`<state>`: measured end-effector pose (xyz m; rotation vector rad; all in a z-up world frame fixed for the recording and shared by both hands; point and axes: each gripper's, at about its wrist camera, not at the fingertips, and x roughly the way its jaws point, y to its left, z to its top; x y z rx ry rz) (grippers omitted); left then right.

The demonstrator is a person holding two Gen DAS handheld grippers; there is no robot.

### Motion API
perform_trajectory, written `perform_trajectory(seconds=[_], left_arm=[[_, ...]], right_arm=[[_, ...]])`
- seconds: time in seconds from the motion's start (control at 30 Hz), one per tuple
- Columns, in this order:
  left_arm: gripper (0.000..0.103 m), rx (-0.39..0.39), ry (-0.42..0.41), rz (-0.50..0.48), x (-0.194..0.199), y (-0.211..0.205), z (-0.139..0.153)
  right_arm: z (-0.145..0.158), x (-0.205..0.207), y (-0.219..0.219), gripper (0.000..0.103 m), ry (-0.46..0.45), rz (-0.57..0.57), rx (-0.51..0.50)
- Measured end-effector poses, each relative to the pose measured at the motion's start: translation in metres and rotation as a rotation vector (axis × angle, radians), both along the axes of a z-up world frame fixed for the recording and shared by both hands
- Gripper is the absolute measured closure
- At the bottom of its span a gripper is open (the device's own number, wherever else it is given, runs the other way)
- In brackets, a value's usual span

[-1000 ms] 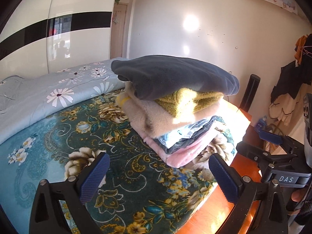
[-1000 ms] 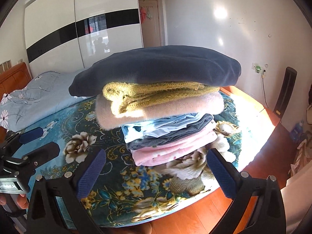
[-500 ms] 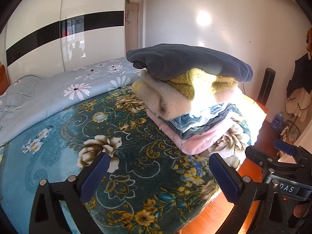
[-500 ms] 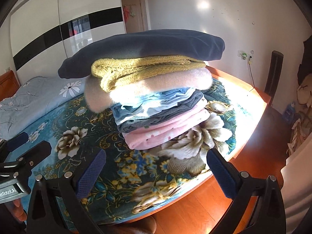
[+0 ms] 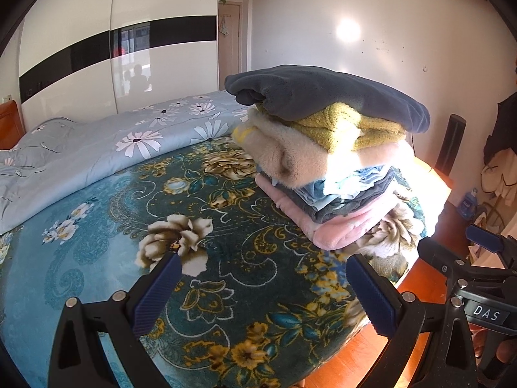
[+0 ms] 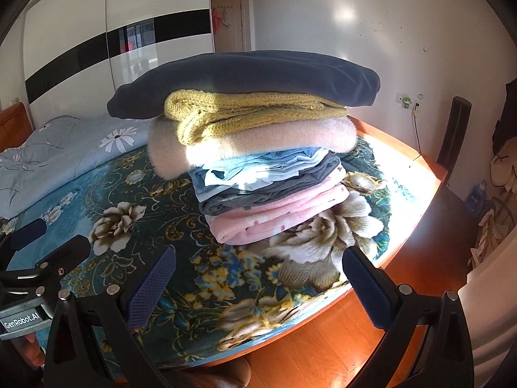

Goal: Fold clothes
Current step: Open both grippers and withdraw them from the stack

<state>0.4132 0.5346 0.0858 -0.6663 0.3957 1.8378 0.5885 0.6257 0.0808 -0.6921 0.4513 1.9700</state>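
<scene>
Six or so folded garments sit in one stack (image 6: 258, 148) near the foot corner of the floral blanket (image 5: 129, 232), navy piece (image 6: 252, 80) on top, pink one (image 6: 278, 216) at the bottom. Both claws are empty with jaws spread wide apart — left gripper (image 5: 261, 291) and right gripper (image 6: 258, 278) hover short of the pile, touching nothing. Looks to me like the folding's basically done. No loose clothes show anywhere, so the next move probably means finding another garment, or just squaring up that top-heavy stack — it overhangs a bit.
</scene>
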Motion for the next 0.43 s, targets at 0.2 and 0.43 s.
perform_trajectory(seconds=[0.2, 0.43], left_arm=[[0.000, 0.008, -0.016, 0.011, -0.006, -0.004, -0.001], [0.000, 0.019, -0.020, 0.020, -0.011, -0.008, -0.001]], right_arm=[[0.001, -0.007, -0.004, 0.000, -0.016, 0.012, 0.007], [0.004, -0.013, -0.009, 0.000, -0.022, 0.021, 0.021]])
